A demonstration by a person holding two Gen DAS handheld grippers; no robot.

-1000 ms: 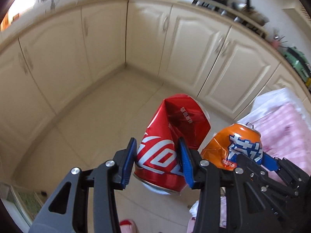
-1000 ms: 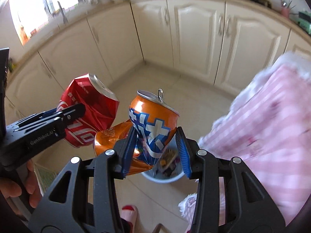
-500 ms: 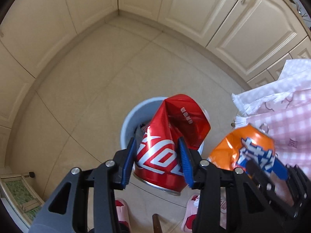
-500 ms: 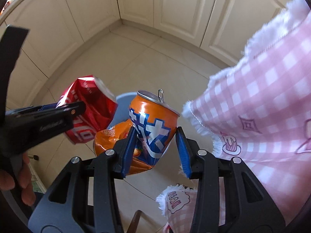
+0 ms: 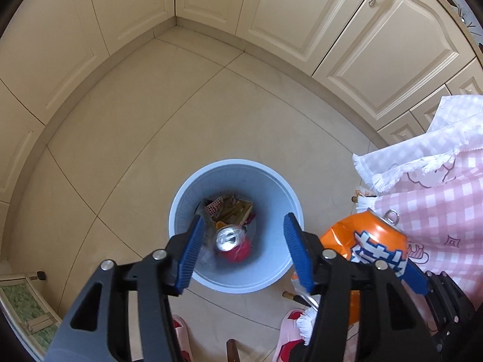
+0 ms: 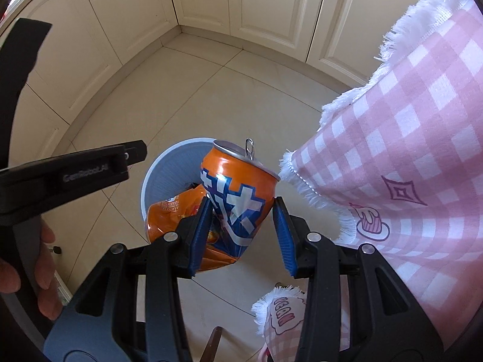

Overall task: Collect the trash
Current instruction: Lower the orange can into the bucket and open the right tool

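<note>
While the left gripper (image 5: 241, 242) hangs spread and empty over the bin (image 5: 181, 199), the red can (image 5: 234, 246) lies inside; the right gripper (image 6: 241, 229) clamps the orange can (image 6: 235, 199) beside the bin.

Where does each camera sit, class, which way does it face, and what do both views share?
Left wrist: on the open left gripper, facing straight down into the round pale-blue plastic bin, where a crushed red can lies; pink slippers show.
Right wrist: on the right gripper, facing down at the floor, shut on the dented orange drink can; the person's left hand shows.
Shared: bin, orange can, pink checked tablecloth, cream cabinets.
</note>
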